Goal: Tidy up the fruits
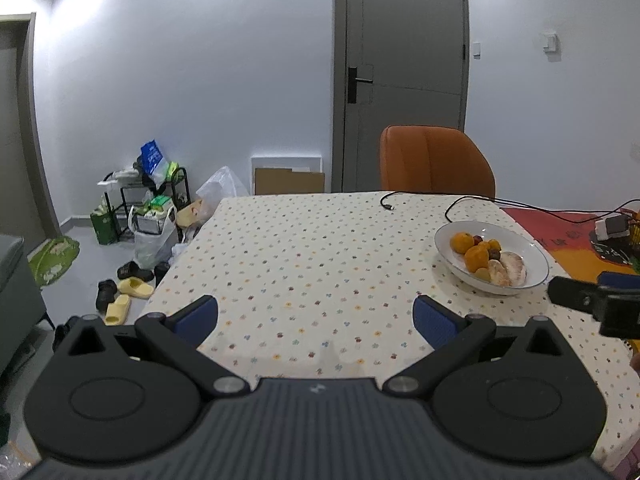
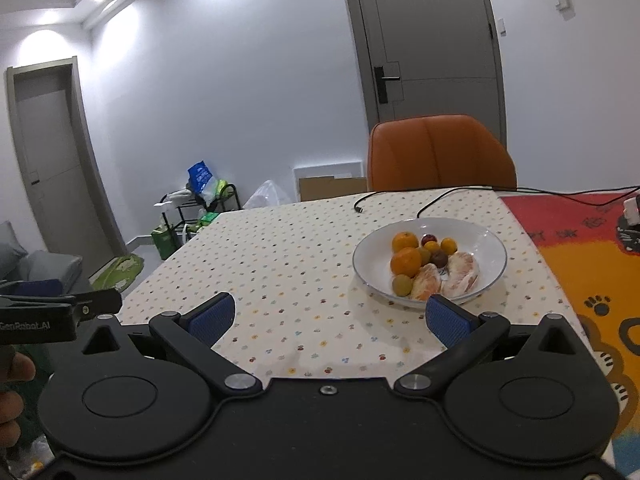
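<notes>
Room: pale walls, a grey door (image 2: 432, 36) dead ahead, an orange chair (image 2: 440, 154) tucked behind the table (image 1: 304, 248) with its dotted cloth.
Left gripper (image 1: 316, 320): blue pads spread wide apart, nothing between them, hovering over bare cloth.
Right gripper (image 2: 328, 318): jaws wide apart too, empty, its right pad (image 2: 446, 320) just in front of the bowl's near rim.
Fruit bowl (image 2: 488, 240): white, ahead and right of the right gripper; well off to the right of the left one.
Fruits: oranges (image 2: 406, 260), small dark and green ones, peeled pomelo segments (image 2: 462, 274), all piled inside the bowl.
Cables (image 2: 424, 204): beyond the bowl, trailing toward the far edge.
Hard to make out: the small dark fruits' kind; the colourful mat (image 2: 580, 264) to the right is cut off by the frame.
Edges: each gripper shows only partly in the other's view, with a fingertip (image 2: 16, 366) at the left border.
</notes>
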